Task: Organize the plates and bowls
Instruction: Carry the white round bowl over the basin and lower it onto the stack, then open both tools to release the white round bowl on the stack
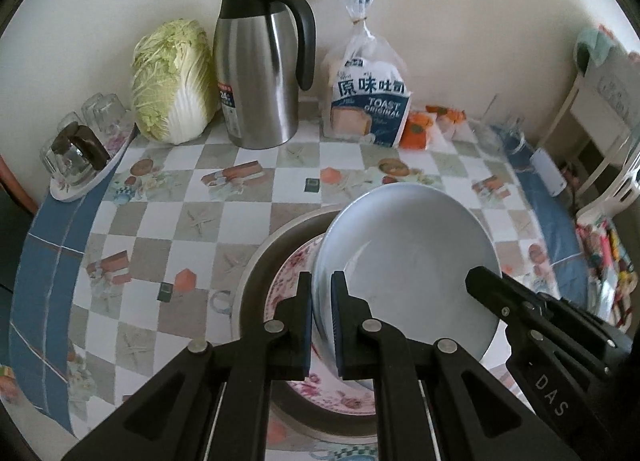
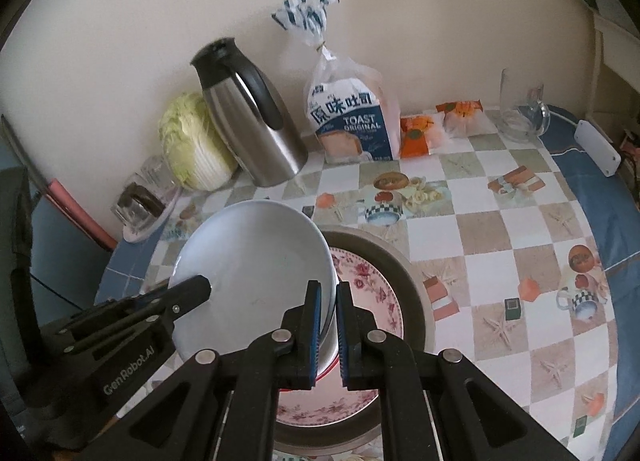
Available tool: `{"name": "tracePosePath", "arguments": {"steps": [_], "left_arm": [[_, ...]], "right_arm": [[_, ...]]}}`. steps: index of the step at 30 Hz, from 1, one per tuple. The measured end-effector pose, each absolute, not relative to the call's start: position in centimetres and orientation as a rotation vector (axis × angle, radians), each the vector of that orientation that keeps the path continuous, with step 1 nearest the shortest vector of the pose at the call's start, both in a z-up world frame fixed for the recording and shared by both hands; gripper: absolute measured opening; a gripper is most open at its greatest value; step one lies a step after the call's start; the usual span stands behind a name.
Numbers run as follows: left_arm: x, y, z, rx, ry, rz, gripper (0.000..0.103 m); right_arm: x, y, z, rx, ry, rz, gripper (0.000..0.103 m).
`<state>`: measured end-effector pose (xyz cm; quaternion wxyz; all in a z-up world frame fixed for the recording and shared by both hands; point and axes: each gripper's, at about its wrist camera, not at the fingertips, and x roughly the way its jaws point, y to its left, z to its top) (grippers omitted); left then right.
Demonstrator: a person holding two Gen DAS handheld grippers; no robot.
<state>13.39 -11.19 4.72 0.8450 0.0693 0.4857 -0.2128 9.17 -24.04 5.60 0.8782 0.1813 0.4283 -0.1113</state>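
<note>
A pale blue plate (image 1: 408, 257) is held tilted, a gripper on each side of it. My left gripper (image 1: 322, 277) is shut on its left rim, and in the right wrist view it (image 2: 198, 285) reaches in over the plate (image 2: 252, 261). On the opposite rim my right gripper (image 2: 329, 285) is shut, and its tip (image 1: 480, 280) shows in the left wrist view. Under the lifted plate lies a pink floral plate (image 2: 372, 293) (image 1: 288, 281), resting on a wide grey plate (image 2: 418, 293) (image 1: 256, 265).
Along the wall stand a cabbage (image 1: 172, 81), a steel jug (image 1: 260, 73), a bag of toast (image 1: 366, 101) and orange packets (image 1: 418, 129). Upturned glasses sit on a tray (image 1: 80, 149) at the left. A glass mug (image 2: 520, 113) and a white box (image 2: 598, 151) are at the right.
</note>
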Motion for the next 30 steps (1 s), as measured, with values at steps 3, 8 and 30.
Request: {"name": "tracePosePath", "arguments": {"steps": [3, 8, 30], "left_arm": [[13.5, -11.3, 4.3, 0.158, 1.039, -0.450, 0.008], [13.6, -11.3, 3.9, 0.176, 1.046, -0.438, 0.008], [12.3, -5.3, 4.9, -0.060, 1.005, -0.361, 0.088]], "right_arm": [[9.4, -23.9, 5.3, 0.369, 0.904, -0.240, 0.008], [9.5, -23.8, 5.1, 0.363, 0.909, -0.241, 0.008], [6.5, -23.8, 6.9, 0.365, 0.843, -0.268, 0.073]]}}
